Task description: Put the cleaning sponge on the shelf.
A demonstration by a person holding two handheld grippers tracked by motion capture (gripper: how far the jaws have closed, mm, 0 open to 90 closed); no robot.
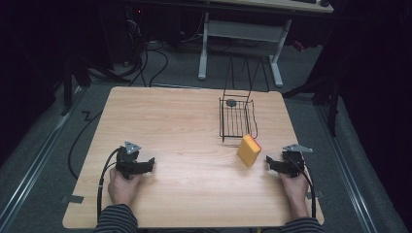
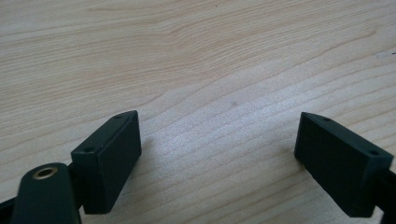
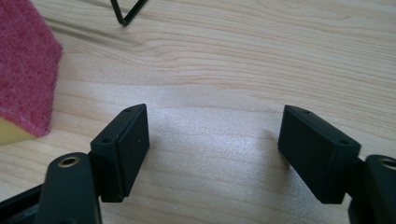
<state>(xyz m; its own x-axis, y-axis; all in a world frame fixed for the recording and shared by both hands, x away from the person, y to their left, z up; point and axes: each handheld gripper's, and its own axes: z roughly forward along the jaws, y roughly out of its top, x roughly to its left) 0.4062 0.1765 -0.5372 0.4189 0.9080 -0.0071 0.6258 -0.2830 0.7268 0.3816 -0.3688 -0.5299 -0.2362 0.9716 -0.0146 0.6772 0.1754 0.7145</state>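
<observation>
A yellow sponge (image 1: 248, 150) with a red scouring side stands on its edge on the wooden table (image 1: 170, 126), just in front of a black wire basket (image 1: 236, 118). My right gripper (image 1: 268, 164) rests on the table a little to the right of the sponge, open, nothing between its jaws. In the right gripper view the sponge's red face (image 3: 23, 65) fills the upper left, beside the right gripper (image 3: 212, 140). My left gripper (image 1: 150, 164) lies on the table at the front left, open and empty, with bare wood between its jaws (image 2: 217, 144).
The wire basket has a tall wire handle and a small dark round thing (image 1: 231, 102) at its far end. One basket wire corner (image 3: 127, 14) shows at the top of the right gripper view. A desk frame (image 1: 240, 34) and cables lie on the floor beyond the table.
</observation>
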